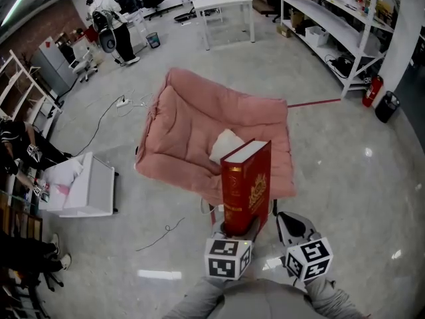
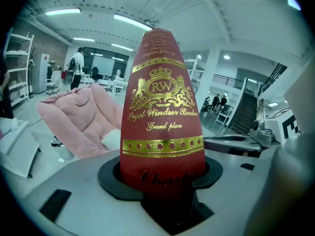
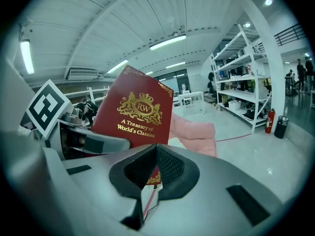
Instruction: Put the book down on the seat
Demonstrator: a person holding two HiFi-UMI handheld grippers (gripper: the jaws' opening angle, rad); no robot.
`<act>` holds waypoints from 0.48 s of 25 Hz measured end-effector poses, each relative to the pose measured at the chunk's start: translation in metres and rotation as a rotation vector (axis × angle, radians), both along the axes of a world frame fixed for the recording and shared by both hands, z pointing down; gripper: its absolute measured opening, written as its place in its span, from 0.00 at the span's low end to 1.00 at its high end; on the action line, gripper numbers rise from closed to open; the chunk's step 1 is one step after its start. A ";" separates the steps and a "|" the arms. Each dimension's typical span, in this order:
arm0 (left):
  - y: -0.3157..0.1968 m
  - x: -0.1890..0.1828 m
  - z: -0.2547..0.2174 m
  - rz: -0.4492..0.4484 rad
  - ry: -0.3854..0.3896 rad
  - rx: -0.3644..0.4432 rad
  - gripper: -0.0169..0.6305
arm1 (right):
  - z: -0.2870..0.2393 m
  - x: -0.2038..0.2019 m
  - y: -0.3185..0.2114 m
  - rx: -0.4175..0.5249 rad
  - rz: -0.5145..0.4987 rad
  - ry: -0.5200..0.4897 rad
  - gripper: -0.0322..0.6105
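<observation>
The book (image 1: pixel 247 185) is a thick red hardback with gold print. It stands upright, spine toward the camera in the head view, and is held off the floor. Its lower end sits between the jaws of the left hand-held gripper (image 1: pixel 238 230). In the left gripper view the black pads press on both sides of the book (image 2: pixel 162 107), so the left hand-held gripper (image 2: pixel 162 176) is clamped on it.

The book is not on the seat (image 1: pixel 199 118). In the head view it stands in front of the seat's near edge and overlaps that edge. The seat is a wide pink padded cushion chair on the floor, with a white pillow (image 1: pixel 226 145) lying in its hollow.

The right hand-held gripper (image 1: pixel 287 223) is just beside the left one, to the right of the book. In the right gripper view its jaws (image 3: pixel 153 168) meet at the tips with nothing between them. The book's front cover (image 3: pixel 135 109) shows beyond them to the left, apart from the pads.

Surroundings:
- A white box (image 1: pixel 86 188) stands on the floor left of the seat.
- A cable (image 1: pixel 106 115) runs across the floor behind the box.
- A white bench (image 1: pixel 222 5) stands beyond the seat.
- White shelving (image 1: pixel 332 25) lines the right side, with a fire extinguisher (image 1: pixel 370 90) at its foot.
- A person (image 1: pixel 109 12) stands at the far left.
</observation>
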State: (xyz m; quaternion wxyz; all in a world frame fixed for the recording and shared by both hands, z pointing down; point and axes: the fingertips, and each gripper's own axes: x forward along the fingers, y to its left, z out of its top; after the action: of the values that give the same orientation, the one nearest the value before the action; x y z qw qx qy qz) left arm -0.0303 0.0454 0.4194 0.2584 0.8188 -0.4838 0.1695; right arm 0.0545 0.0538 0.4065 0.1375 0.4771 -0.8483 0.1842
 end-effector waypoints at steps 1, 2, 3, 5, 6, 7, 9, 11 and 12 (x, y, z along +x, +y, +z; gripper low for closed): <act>-0.006 -0.001 0.000 0.005 0.001 -0.003 0.40 | 0.000 0.000 -0.006 -0.001 0.005 0.001 0.06; -0.012 -0.002 0.001 0.010 0.001 -0.006 0.40 | 0.000 -0.001 -0.012 -0.001 0.011 0.002 0.06; -0.018 -0.004 0.001 0.015 0.002 -0.008 0.40 | 0.000 -0.001 -0.018 -0.001 0.019 0.002 0.06; -0.029 -0.009 0.003 0.026 0.003 -0.010 0.40 | 0.001 -0.004 -0.028 -0.002 0.037 0.003 0.06; -0.035 -0.012 0.004 0.032 0.003 -0.011 0.40 | 0.002 -0.005 -0.033 -0.002 0.046 0.004 0.06; -0.040 -0.015 0.005 0.037 0.003 -0.013 0.40 | 0.002 -0.007 -0.038 -0.003 0.053 0.006 0.06; -0.050 -0.020 0.007 0.049 0.005 -0.019 0.40 | 0.003 -0.009 -0.047 -0.004 0.067 0.010 0.06; -0.060 -0.023 0.011 0.061 0.009 -0.024 0.40 | 0.006 -0.011 -0.056 -0.007 0.080 0.014 0.06; -0.064 -0.024 0.013 0.066 0.010 -0.027 0.40 | 0.007 -0.011 -0.060 -0.009 0.086 0.015 0.06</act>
State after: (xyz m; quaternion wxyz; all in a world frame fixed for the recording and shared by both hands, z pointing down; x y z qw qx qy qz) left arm -0.0546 -0.0186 0.4322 0.2664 0.8315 -0.4529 0.1803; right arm 0.0432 -0.0059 0.4136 0.1379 0.5141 -0.8250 0.1900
